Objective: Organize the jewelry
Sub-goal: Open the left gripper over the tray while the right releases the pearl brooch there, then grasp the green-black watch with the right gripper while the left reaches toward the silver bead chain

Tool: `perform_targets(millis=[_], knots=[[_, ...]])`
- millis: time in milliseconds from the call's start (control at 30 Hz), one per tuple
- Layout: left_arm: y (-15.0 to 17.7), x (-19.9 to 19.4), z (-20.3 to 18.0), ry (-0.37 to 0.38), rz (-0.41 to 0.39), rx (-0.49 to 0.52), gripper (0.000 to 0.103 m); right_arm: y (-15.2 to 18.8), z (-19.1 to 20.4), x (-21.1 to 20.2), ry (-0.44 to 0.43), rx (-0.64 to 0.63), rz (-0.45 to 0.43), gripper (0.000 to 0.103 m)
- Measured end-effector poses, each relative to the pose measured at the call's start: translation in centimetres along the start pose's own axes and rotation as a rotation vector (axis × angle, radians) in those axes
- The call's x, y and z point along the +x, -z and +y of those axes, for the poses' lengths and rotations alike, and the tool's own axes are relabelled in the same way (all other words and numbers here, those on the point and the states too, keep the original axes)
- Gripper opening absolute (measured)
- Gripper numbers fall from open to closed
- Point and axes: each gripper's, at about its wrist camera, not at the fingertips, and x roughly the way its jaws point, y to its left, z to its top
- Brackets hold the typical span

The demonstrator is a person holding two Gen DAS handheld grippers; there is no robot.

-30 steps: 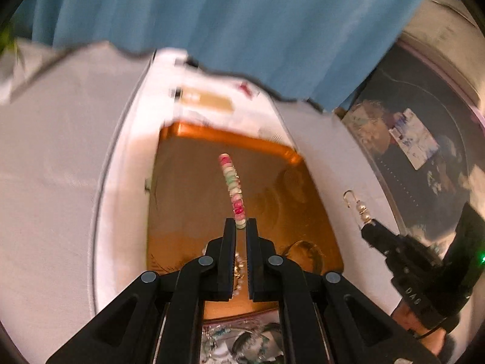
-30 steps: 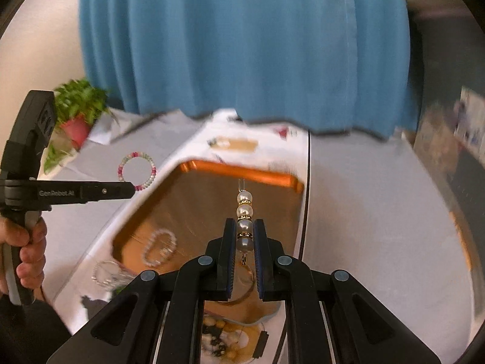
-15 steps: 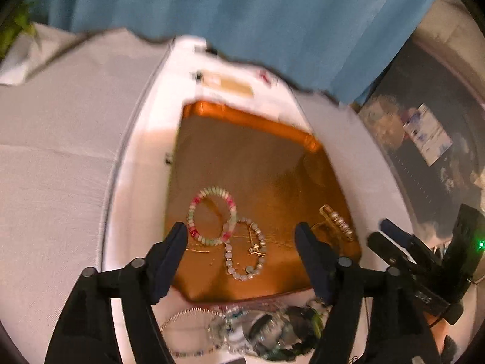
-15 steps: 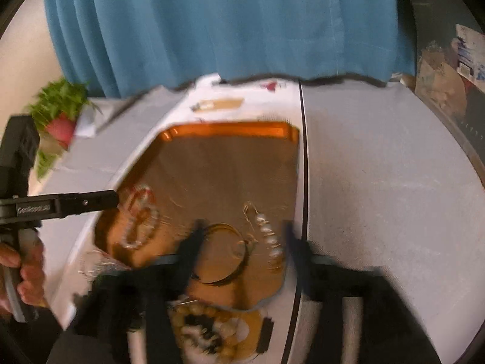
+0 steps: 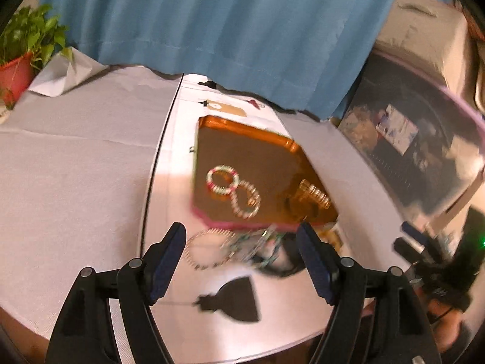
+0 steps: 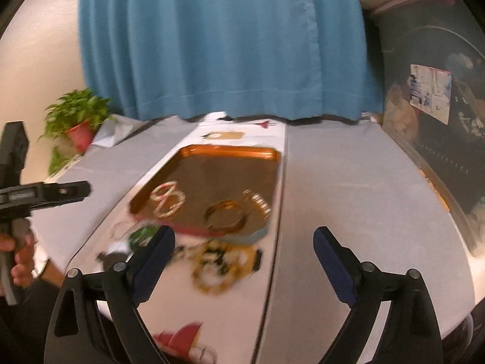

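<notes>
An orange tray [image 5: 242, 139] lies on a white runner. In it lie a pink, green and white bead bracelet [image 5: 222, 167], a pearl bracelet [image 5: 239, 212] touching it, a gold bangle [image 6: 212, 209] and a pearl drop piece [image 5: 315, 195]. My left gripper [image 5: 240, 227] hangs open and empty over loose necklaces [image 5: 257, 242] in front of the tray. My right gripper [image 6: 242, 232] has its jaws opening wide with nothing between them, above a blurred yellow and black bead heap [image 6: 221, 267]. The left gripper's fingertips [image 6: 75, 189] show at the left edge of the right wrist view.
A grey cloth [image 6: 348, 197] covers the table on both sides of the runner. A potted plant [image 6: 78, 121] stands at the far left corner, and a blue curtain [image 6: 227, 45] hangs behind. A paper tag [image 6: 224, 135] lies beyond the tray. A person's hand [image 6: 21, 261] grips the left tool.
Both grippers were shut, the left on the bead bracelet, the right on the pearl drop piece. They opened, both pieces now lie in the tray, and both grippers have drawn back from it.
</notes>
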Motion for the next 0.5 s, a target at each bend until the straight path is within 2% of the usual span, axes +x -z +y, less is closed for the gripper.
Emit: perform_targets(millis=[100, 167, 267, 333, 433, 467, 500], knots=[[1.7, 0.4, 0.2, -0.033, 0.013, 0.038, 0.070, 1.1, 1.0, -0.4, -0.021, -0.001, 0.010, 0.093], [2.6, 0.7, 0.5, -0.025, 0.020, 0.048, 0.069, 1.6, 1.6, -0.1, -0.041, 0.000, 0.025, 0.093], [3.4, 1.7, 0.3, -0.011, 0.036, 0.090, 0.056, 2.3, 2.5, 0.7, -0.068, -0.004, 0.056, 0.093], [3.7, 2.9, 0.1, -0.017, 0.075, 0.127, 0.041, 2.6, 2.9, 1.2, -0.093, 0.015, 0.071, 0.093], [4.0, 4.2, 0.2, -0.017, 0.095, 0.141, 0.037, 2.8, 3.6, 2.2, -0.125, 0.049, 0.089, 0.091], [3.9, 4.5, 0.4, -0.008, 0.097, 0.131, 0.036, 2.9, 3.9, 2.8, -0.116, 0.041, 0.098, 0.089], [3.7, 4.7, 0.6, 0.002, 0.095, 0.125, 0.036, 2.9, 4.1, 3.3, -0.121, 0.034, 0.109, 0.081]])
